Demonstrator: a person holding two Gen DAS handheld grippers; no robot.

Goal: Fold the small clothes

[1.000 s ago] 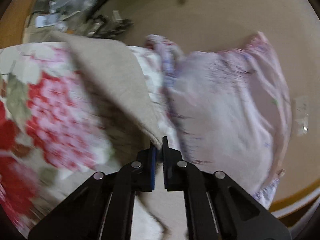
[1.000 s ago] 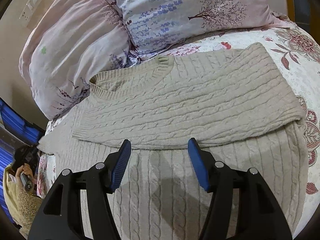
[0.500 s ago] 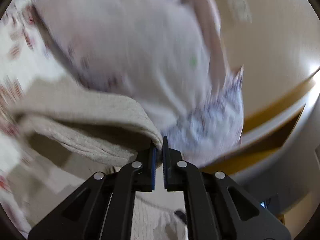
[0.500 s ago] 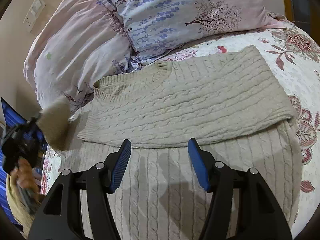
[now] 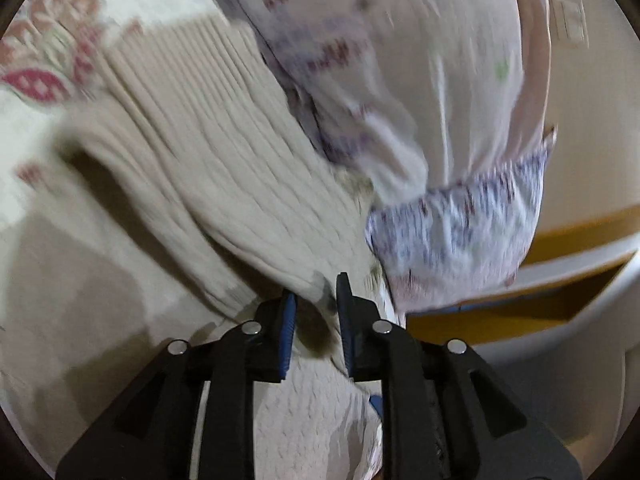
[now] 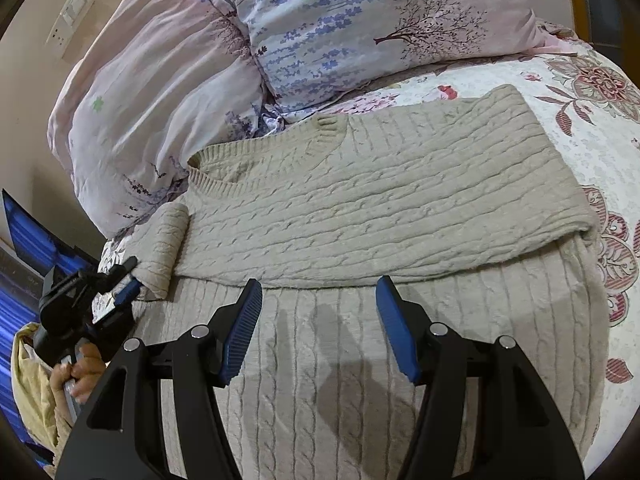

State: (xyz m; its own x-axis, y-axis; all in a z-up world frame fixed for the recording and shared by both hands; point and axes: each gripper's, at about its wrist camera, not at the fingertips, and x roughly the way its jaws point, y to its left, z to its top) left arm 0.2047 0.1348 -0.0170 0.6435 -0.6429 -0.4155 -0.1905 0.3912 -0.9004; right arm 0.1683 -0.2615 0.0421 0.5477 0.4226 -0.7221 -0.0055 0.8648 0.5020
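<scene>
Because the bed (image 6: 592, 120) is big, soft and flat, it makes a good place to fold on, and its flowery cover shows around the edges. 2 big pillows (image 6: 360, 20) sit at the far end, out of the way, so the middle is free for the clothes.

The beige knit sweater (image 6: 380, 200) lies spread across the middle of the bed. One long part is already folded over the rest, so it looks like a neat band. I think that is why the folding looks about half done.

The sleeve (image 6: 164, 240) on the left side is turned in over the body of the sweater, I think to make the sweater narrower. Its end sits right by the left hand-held gripper (image 6: 128, 288).

In the left wrist view, the left hand-held gripper (image 5: 316, 320) has its 2 blue pads a little apart. The sleeve end (image 5: 304, 280) lies right at the gap. The picture is blurry there, so I cannot tell if the pads are pinching the knit or letting it go.

The right hand-held gripper (image 6: 318, 324) hangs over the near part of the sweater with its 2 jaws spread wide and nothing between them. I think it waits there to grab the near edge for the next fold.
</scene>
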